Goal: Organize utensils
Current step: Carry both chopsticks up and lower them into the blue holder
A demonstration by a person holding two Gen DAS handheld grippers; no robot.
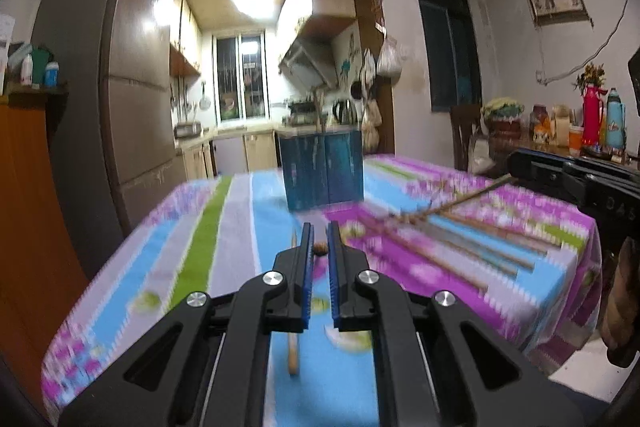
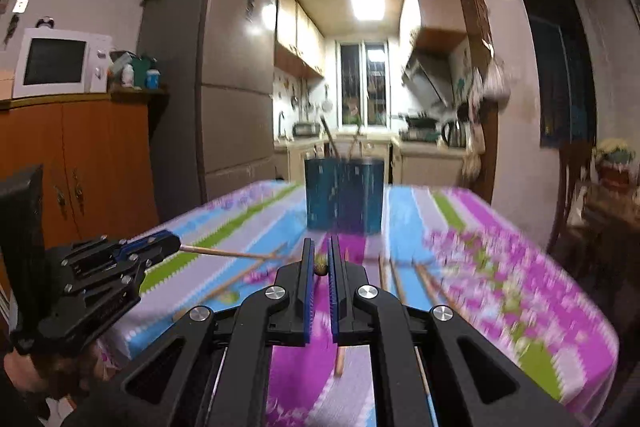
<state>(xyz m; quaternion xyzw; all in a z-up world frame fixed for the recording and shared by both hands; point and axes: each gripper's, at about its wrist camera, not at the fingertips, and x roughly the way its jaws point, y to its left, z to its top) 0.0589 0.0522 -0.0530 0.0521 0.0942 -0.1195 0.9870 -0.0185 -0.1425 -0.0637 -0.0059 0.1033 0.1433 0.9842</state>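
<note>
We hold one chopstick in each tongs: left tongs (image 1: pixel 319 247), right tongs (image 2: pixel 320 263). Two already stand in the blue holder (image 2: pixel 344 201), center frame; several chopsticks (image 1: pixel 460 239) remain on the bench (image 1: pixel 224 227).

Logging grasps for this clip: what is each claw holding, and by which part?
Each claw holds one chopstick near an end: the left claw grips its chopstick, the right claw its own. Thick or thin end is unclear.
</note>
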